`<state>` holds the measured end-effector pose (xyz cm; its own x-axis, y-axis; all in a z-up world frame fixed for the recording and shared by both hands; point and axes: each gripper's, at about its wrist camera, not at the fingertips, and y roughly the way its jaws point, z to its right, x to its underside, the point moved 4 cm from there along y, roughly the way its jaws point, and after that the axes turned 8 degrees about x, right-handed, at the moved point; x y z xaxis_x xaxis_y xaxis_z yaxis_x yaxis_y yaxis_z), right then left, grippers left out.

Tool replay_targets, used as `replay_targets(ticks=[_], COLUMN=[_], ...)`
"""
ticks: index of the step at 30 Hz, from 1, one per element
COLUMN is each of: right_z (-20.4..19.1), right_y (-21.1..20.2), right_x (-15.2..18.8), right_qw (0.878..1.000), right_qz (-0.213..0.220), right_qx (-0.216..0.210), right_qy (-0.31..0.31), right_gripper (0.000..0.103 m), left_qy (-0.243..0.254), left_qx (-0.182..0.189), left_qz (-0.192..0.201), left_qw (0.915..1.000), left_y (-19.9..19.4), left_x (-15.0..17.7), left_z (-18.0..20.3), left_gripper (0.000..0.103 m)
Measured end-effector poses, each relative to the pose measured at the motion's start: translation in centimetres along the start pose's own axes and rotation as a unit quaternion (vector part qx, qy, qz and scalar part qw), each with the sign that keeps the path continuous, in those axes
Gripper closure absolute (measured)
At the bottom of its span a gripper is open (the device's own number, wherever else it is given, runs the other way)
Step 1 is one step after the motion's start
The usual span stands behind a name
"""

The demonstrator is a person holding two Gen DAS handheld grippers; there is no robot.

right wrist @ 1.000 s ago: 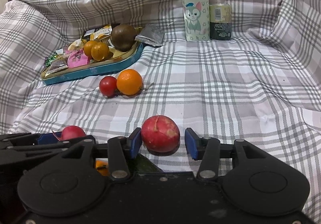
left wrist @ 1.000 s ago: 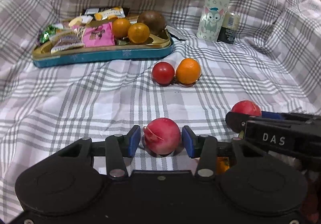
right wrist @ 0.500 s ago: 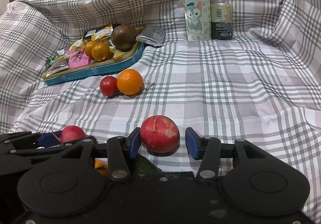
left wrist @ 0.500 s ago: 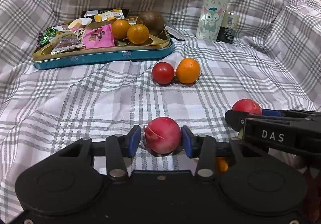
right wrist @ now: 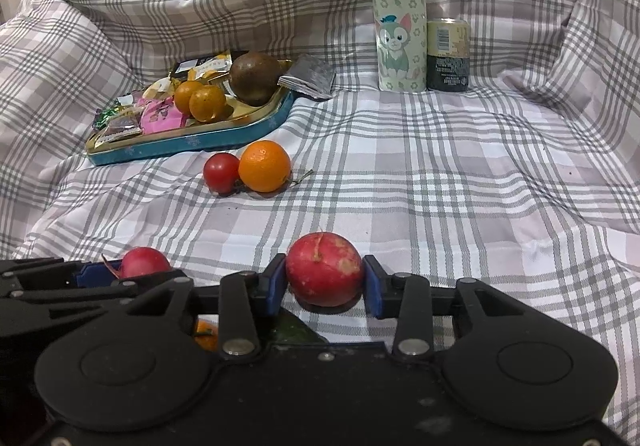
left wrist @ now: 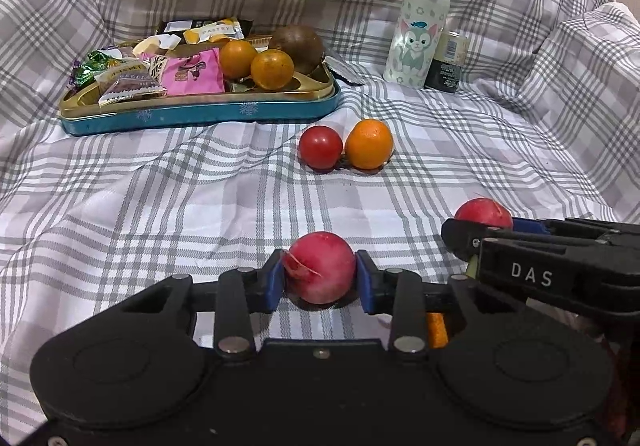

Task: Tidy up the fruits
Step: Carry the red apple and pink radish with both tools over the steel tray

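My left gripper (left wrist: 318,278) is shut on a pink-red round fruit (left wrist: 320,266), its blue pads touching both sides. My right gripper (right wrist: 325,284) is shut on a red round fruit (right wrist: 324,268) with pale specks. Each gripper shows in the other's view: the right one (left wrist: 496,224) with its fruit (left wrist: 482,212), the left one (right wrist: 132,270) with its fruit (right wrist: 145,262). A red tomato (left wrist: 321,146) and an orange (left wrist: 369,143) lie together on the checked cloth ahead. A blue tin tray (left wrist: 200,112) holds two small oranges (left wrist: 256,62) and a brown fruit (left wrist: 298,43).
The tray also holds several wrapped snacks (left wrist: 192,72). A cat-print bottle (left wrist: 420,24) and a dark can (left wrist: 448,62) stand at the back right. The checked cloth (left wrist: 160,214) rises in folds on all sides. Something orange (right wrist: 206,338) and something green (right wrist: 296,332) lie under my grippers.
Both grippers have closed their pads onto the fruits between them. The view has shifted slightly; the tomato, orange and tray have not moved.
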<state>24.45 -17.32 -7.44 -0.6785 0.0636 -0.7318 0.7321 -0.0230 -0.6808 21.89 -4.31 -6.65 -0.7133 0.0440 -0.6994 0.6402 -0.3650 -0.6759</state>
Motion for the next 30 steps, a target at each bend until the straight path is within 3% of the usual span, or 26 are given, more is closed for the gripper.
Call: replay_targets(ticks=[13, 21, 24, 30], right_z=[0.8, 1.8, 2.5, 4.5], right_y=[-0.8, -1.4, -1.9, -4.3], right_x=[-0.5, -0.3, -0.1, 0.5], right_qw=[0.999, 0.997, 0.996, 0.992], right_qz=[0.032, 0.047, 0.054, 0.068], right_qx=[0.007, 0.026, 0.035, 0.041], right_qy=[0.035, 0.053, 0.067, 0.103], right_gripper=[0.062, 0.062, 0.062, 0.062], left_qy=[-0.003, -0.065, -0.086, -0.074], left_qx=[-0.007, 0.0, -0.013, -0.026], left_qz=[0.032, 0.085, 0.099, 0.092], left_qw=[0.9995, 0.9942, 0.9913, 0.9927], left_y=[-0.9, -4.4, -6.3, -9.1], left_x=[-0.3, -0.5, 0.0, 2.0], left_z=[-0.1, -1.8, -2.5, -2.2], left_gripper=[0.058, 0.058, 0.058, 0.058])
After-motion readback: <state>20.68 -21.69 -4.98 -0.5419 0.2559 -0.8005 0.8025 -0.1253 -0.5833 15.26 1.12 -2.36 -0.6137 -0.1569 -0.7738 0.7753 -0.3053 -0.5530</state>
